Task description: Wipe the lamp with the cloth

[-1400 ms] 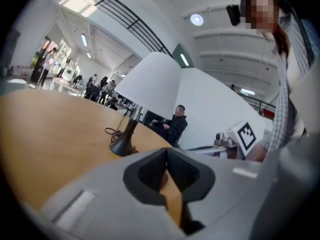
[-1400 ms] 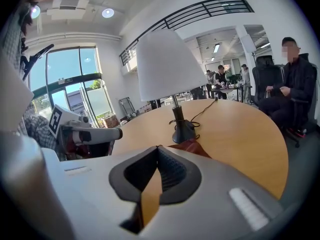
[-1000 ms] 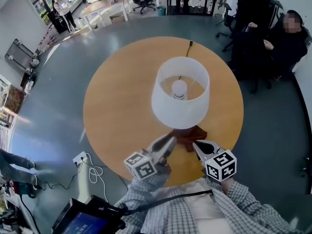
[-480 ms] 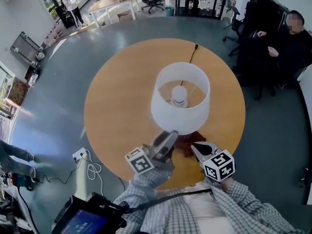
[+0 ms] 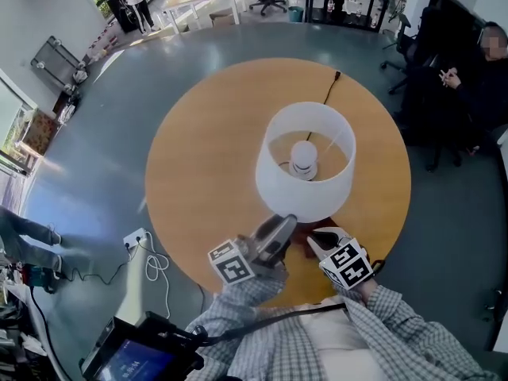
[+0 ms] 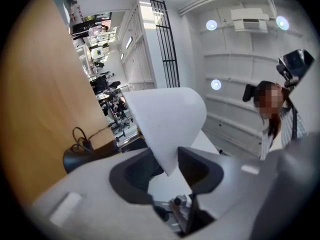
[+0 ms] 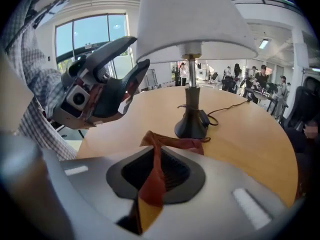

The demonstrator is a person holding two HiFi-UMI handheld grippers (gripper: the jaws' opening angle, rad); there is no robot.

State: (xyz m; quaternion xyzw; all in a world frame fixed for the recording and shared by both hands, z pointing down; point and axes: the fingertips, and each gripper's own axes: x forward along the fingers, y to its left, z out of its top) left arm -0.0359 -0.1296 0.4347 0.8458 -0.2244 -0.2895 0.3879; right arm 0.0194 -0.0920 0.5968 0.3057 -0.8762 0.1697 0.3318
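A lamp with a white shade [image 5: 305,161] stands on the round wooden table [image 5: 198,157]. My left gripper [image 5: 284,222] is at the shade's near lower rim. In the left gripper view the shade [image 6: 165,119] dips its edge between the jaws of the left gripper [image 6: 169,166], which have just been closing and still show a gap. My right gripper [image 5: 316,236] is beside it, low by the dark lamp base [image 7: 191,126]. The right gripper [image 7: 152,159] pinches the dark red cloth [image 7: 150,184]; its jaws have just eased slightly, with the cloth still between them.
The lamp's black cord [image 5: 329,86] runs across the far side of the table and over its edge. A person sits in a chair [image 5: 468,70] at the back right. A power strip with cables [image 5: 135,240] lies on the floor at the left.
The left gripper has risen from near the cloth to the shade's rim and opened wider. The right gripper has sunk towards the table with the cloth.
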